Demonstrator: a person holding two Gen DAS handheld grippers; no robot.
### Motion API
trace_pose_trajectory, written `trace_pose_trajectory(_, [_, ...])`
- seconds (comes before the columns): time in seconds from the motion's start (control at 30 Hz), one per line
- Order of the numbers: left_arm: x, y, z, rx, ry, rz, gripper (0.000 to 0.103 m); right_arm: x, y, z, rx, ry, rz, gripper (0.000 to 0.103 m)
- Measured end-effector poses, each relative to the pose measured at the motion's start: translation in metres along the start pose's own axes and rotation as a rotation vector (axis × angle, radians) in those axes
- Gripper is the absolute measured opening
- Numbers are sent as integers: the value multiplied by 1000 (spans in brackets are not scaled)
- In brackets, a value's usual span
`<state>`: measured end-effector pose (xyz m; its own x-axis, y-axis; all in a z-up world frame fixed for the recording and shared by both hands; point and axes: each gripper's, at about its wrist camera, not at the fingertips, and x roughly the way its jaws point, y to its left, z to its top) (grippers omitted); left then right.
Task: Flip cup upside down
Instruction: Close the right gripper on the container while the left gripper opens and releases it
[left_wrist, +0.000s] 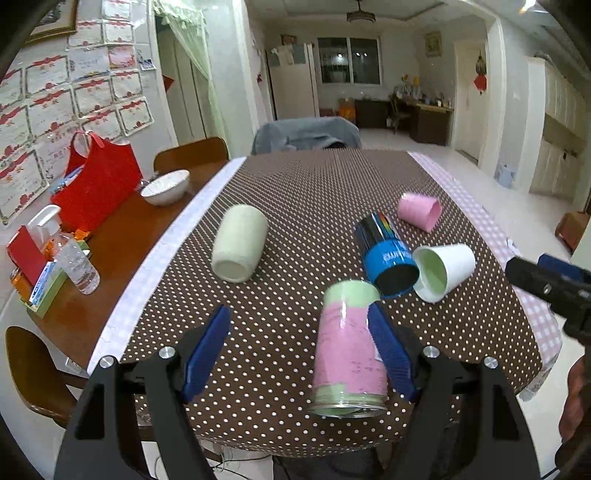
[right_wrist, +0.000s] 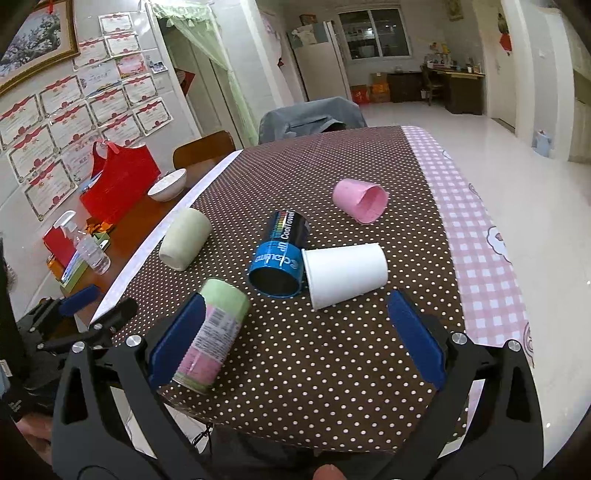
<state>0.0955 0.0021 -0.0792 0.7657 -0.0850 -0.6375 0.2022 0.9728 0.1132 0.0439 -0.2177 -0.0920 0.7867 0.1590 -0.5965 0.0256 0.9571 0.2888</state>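
Nearest, the left gripper (left_wrist: 299, 354) is seen with its fingers spread wide and nothing held; its right pad lies against the pink-and-green canister (left_wrist: 349, 350), which is laid on its side at the near edge of the dotted tablecloth (left_wrist: 295, 206). The right gripper (right_wrist: 295, 339) is also wide open and empty. Beyond, a white paper cup (right_wrist: 345, 273) is laid on its side, touching a blue-and-black tube (right_wrist: 279, 254). Farther off, a pale green cup (right_wrist: 184, 238) and a pink cup (right_wrist: 360, 199) are also lying down.

Five cups (right_wrist: 345, 273) on their sides
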Motion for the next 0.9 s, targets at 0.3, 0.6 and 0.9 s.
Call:
trace_pose_trajectory(0.3, [-22, 16, 4, -38, -63, 28, 76, 6, 19, 2, -28, 26, 35, 97])
trace_pose_trajectory(0.6, [-34, 34, 1, -75, -97, 47, 76, 20, 43, 2, -61, 85, 78, 97])
trace_pose_trajectory(0.9, [-32, 69, -7, -142, -113, 116, 76, 53, 62, 3, -59, 203, 124, 97])
